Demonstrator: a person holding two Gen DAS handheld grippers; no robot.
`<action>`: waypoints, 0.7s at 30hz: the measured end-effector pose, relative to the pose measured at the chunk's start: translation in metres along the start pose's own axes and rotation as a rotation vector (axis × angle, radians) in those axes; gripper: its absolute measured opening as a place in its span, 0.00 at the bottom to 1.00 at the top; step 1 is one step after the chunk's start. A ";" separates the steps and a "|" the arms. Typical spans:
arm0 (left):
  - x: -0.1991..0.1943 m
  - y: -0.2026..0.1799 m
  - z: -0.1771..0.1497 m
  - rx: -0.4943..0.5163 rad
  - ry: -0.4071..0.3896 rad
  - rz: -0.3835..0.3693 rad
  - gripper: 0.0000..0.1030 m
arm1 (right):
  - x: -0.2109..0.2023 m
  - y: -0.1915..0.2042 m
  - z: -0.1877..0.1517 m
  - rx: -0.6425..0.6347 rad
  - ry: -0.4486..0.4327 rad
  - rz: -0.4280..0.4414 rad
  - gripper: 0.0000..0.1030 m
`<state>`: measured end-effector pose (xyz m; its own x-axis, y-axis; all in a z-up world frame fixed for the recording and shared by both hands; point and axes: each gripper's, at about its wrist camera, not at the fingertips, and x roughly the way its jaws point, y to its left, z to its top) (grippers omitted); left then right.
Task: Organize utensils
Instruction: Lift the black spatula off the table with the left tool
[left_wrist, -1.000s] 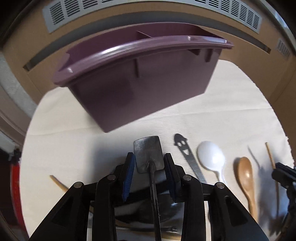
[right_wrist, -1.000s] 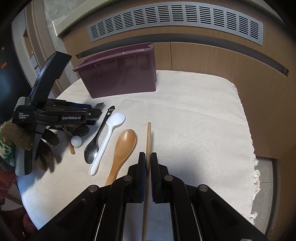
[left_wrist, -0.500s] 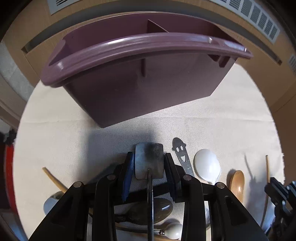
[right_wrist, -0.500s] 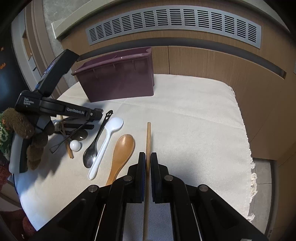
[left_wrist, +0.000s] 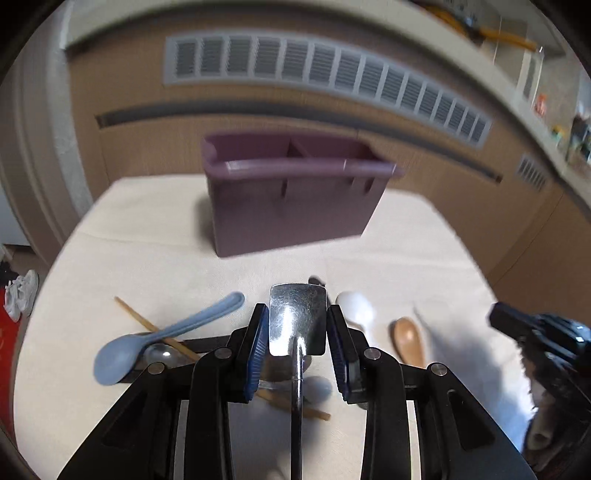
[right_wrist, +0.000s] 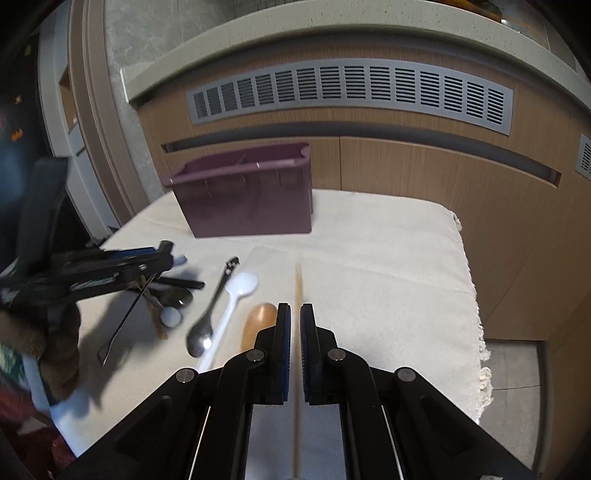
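Fingers (left_wrist: 258, 343) flank a blurred metal spatula (left_wrist: 297, 319), handle apparently cut off.

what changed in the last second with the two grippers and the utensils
The left gripper, shut on the metal spatula, lifted it off the cloth and back from the purple caddy. The right gripper raised its chopstick slightly. Spoons and caddy stayed put.

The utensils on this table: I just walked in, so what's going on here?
A person is sorting them with two handheld grippers. The left gripper holds a metal spatula lifted off the cloth, facing the purple caddy. The right gripper is shut on a wooden chopstick. Several spoons lie unsorted.
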<state>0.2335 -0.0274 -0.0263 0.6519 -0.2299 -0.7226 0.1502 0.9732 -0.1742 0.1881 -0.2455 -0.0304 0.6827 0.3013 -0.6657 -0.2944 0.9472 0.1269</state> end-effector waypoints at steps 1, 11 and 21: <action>-0.010 -0.001 0.001 0.001 -0.039 0.006 0.32 | -0.001 0.000 0.002 0.010 -0.009 0.014 0.05; -0.046 0.012 0.003 -0.021 -0.097 -0.034 0.32 | 0.022 0.005 0.000 -0.030 0.163 0.087 0.05; -0.036 0.013 -0.012 -0.056 -0.045 -0.067 0.32 | 0.055 -0.006 -0.029 0.037 0.337 0.032 0.10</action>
<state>0.2030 -0.0067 -0.0101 0.6748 -0.2933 -0.6772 0.1537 0.9534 -0.2597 0.2082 -0.2376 -0.0895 0.4125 0.2839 -0.8656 -0.2837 0.9430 0.1741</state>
